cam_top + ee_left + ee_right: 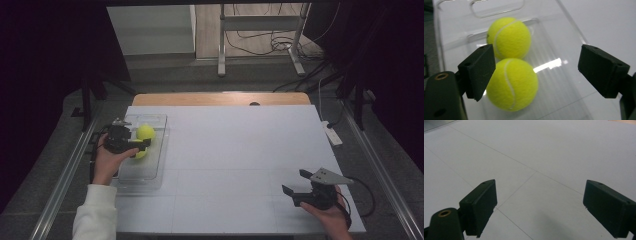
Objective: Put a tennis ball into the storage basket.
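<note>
Left gripper view, left tool (535, 72) released wide over near tennis ball (512, 84), clear tray (499, 8), right tool (540, 207) released, empty.

Your right gripper (536, 207) hovered with its two black, blocky jaws spread wide apart and nothing between them, above the flat white table surface (554, 152), where thin grey seam lines crossed just beyond the left jaw.
</note>
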Demonstrator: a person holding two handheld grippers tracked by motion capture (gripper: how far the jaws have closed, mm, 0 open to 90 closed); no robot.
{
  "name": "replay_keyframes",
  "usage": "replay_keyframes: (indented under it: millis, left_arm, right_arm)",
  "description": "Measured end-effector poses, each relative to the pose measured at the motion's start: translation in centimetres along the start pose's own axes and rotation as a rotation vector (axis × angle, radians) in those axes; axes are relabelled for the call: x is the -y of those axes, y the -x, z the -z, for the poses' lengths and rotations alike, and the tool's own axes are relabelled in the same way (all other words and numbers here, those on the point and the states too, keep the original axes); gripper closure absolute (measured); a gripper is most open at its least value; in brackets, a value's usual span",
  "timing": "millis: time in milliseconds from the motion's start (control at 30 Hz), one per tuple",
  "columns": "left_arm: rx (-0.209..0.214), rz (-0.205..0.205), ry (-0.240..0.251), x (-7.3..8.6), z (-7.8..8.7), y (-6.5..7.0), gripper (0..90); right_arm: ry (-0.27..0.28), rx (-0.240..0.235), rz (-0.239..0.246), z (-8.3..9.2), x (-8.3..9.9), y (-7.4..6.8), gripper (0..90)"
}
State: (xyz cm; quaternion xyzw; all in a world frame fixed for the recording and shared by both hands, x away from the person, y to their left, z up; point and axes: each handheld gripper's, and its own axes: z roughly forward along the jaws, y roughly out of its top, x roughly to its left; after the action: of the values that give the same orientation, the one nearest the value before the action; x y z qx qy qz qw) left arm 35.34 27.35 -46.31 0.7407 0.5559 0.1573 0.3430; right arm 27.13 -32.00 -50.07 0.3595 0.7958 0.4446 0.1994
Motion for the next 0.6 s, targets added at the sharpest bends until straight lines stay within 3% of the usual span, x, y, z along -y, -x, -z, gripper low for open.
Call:
replay_keyframes:
  millis: [200, 333, 600]
  left_arm:
    - [0.068, 0.004, 0.043, 0.1, 0.3, 0.4, 15.4]
    - [0.176, 0.007, 0.089, 0.3, 1.0, 1.1, 15.2]
    - [0.204, -0.039, 0.128, 1.0, 1.7, 2.5, 14.0]
  right_arm:
    - [0.003, -0.003, 0.000, 0.0, 0.0, 0.0, 12.6]
    - [0.003, -0.001, 0.002, 0.0, 0.0, -0.1, 12.6]
    - [0.004, -0.004, 0.002, 0.0, -0.1, -0.2, 12.6]
